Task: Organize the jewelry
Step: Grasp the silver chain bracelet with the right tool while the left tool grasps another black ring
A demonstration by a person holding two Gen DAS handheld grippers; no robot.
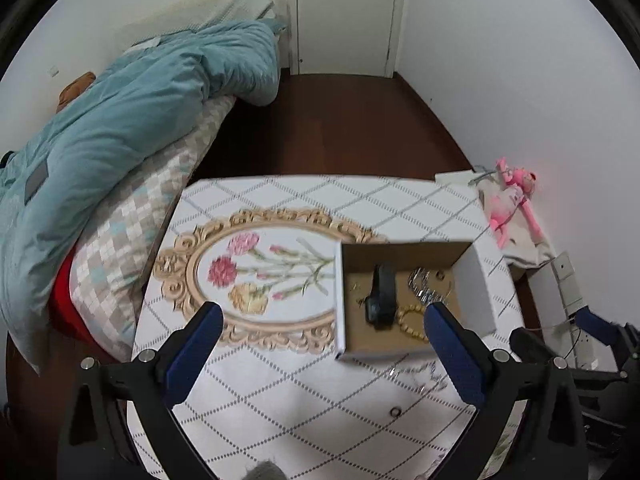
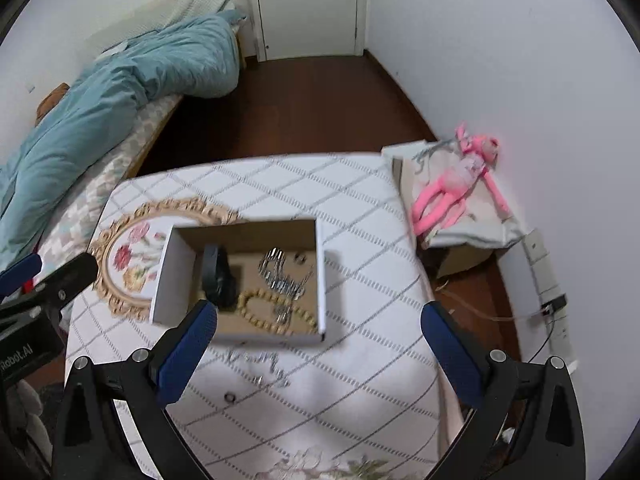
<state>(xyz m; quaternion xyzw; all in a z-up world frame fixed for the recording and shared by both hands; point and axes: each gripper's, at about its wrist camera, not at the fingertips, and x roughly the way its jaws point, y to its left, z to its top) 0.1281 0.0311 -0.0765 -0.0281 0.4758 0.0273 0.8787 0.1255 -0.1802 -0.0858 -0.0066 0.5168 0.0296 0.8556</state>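
Now both my left tool (image 1: pixel 322 322) and right tool (image 2: pixel 318 320) are wide open, holding nothing, above the box (image 2: pixel 240 280) at mid-frame.

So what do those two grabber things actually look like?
Each gripper, left and right, has two black plastic arms with silver bolts, ending in flat fingers faced with dark blue pads. The left one's body carries white lettering, only partly readable.
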